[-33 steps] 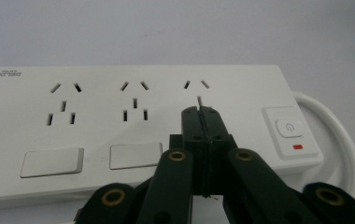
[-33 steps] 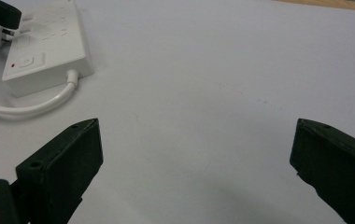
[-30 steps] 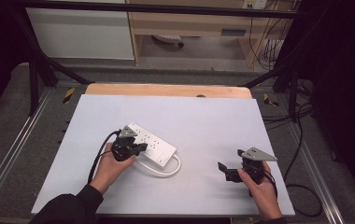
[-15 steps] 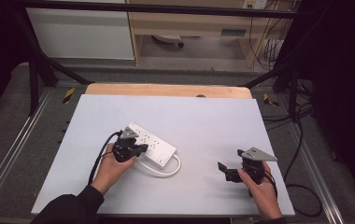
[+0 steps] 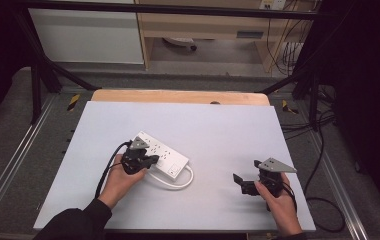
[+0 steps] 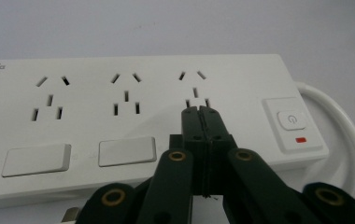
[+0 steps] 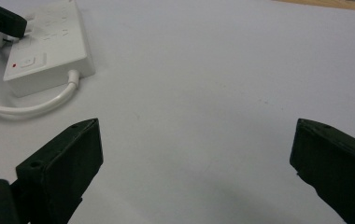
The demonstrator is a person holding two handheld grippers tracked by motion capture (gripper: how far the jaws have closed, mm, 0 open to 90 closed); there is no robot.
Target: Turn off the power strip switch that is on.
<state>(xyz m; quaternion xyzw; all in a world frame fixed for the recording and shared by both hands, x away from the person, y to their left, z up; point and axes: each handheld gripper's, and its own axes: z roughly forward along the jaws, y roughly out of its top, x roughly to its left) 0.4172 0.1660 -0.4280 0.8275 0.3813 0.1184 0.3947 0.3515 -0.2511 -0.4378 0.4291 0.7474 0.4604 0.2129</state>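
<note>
Left gripper view: left gripper [image 6: 202,111] fingers pressed together over the power strip [image 6: 119,121]; right gripper [image 7: 194,154] fingers spread.

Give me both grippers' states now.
Left gripper: shut, empty, tips at the power strip.
Right gripper: open, empty.

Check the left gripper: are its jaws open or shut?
Shut: the left gripper has both black jaws pressed together, nothing between, tips over the power strip.
</note>
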